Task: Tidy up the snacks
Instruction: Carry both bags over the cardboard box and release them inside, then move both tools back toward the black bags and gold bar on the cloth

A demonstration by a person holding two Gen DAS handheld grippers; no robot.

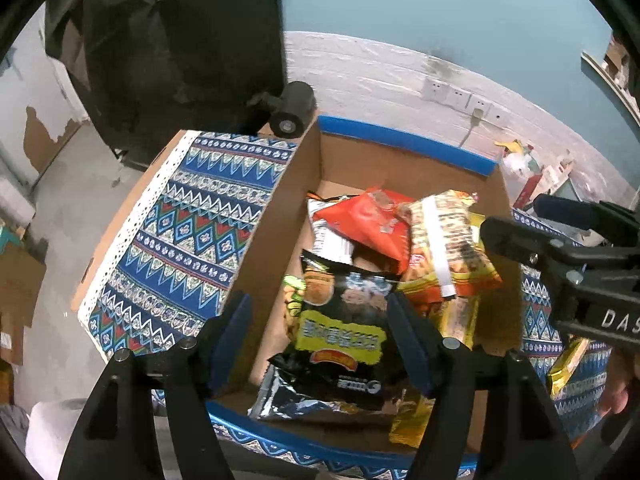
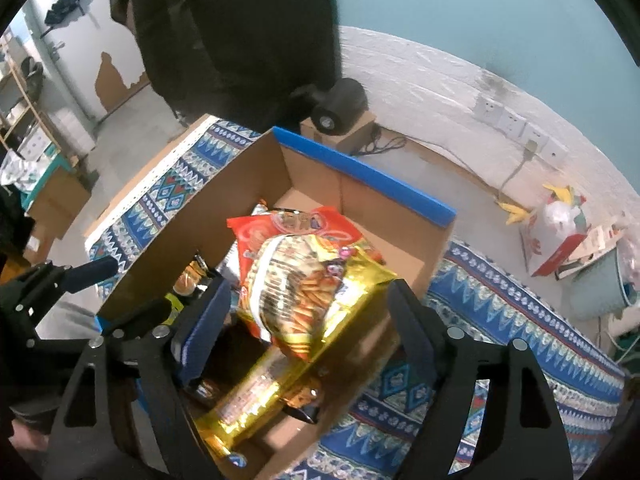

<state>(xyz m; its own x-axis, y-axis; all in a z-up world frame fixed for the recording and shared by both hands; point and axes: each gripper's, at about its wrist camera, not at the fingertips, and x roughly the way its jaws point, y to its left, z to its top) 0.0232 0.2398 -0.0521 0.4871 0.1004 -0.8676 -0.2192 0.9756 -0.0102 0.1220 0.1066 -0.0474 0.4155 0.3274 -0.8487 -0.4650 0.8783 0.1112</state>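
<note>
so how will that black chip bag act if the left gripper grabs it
The black bag looks puffy and crinkled, so probably light and floppy, sagging from wherever it's pinched. Its glossy foil may slip between the pads. Contents are likely crushable, so a gentle squeeze seems wise.

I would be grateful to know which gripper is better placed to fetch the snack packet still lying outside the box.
Right, probably. The only packet visible outside the cardboard box is a yellow packet on the patterned cloth, directly beneath the right gripper. The left gripper hangs over the black bag inside.
</note>
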